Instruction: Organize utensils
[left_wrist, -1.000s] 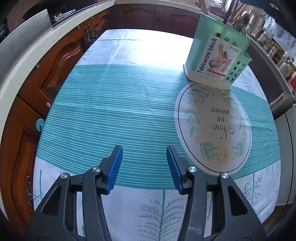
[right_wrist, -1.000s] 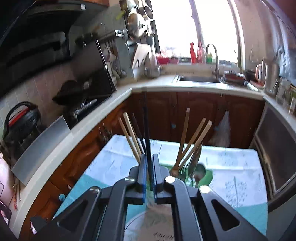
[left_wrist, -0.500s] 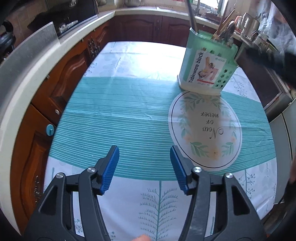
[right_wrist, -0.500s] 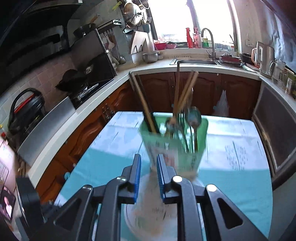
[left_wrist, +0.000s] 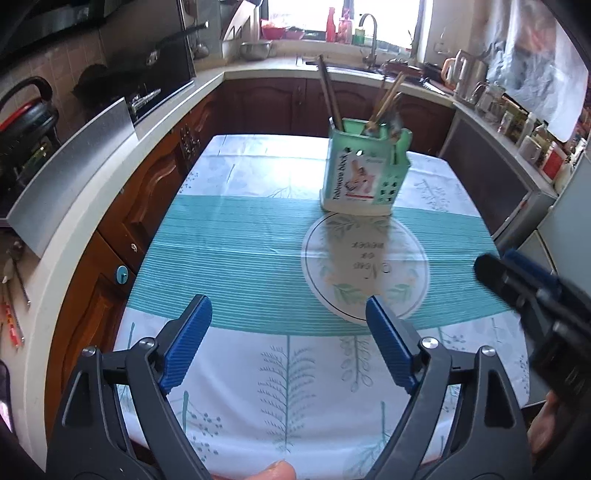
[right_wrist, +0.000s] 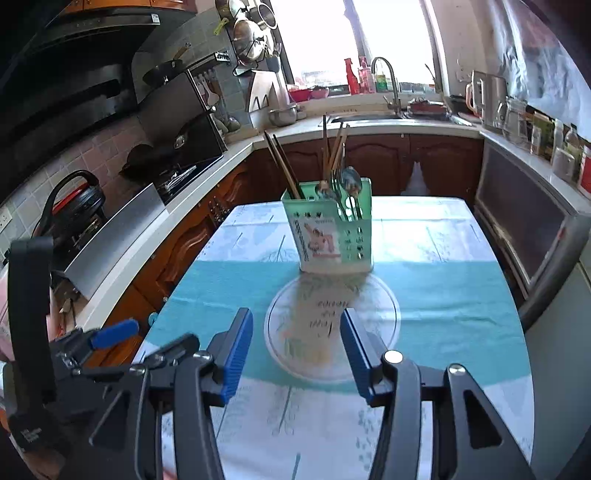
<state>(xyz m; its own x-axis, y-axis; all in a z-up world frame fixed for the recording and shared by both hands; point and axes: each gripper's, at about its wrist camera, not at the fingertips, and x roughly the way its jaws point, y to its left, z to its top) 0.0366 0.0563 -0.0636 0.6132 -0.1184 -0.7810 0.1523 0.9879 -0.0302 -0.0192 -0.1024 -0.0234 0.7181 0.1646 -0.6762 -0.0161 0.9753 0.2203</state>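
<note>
Mint-green perforated plastic utensil holder (left_wrist: 364, 170), a box shape bearing a printed label, upright on the glossy tablecloth (left_wrist: 236, 251) at the far edge of a round leaf-wreath motif (left_wrist: 364, 266). It holds slender wooden chopsticks (right_wrist: 282, 164) and metal spoons (right_wrist: 351, 181). Left gripper (left_wrist: 288, 314) and right gripper (right_wrist: 296, 325), black frames with ribbed blue pads, both spread apart and empty, well short of the holder
</note>
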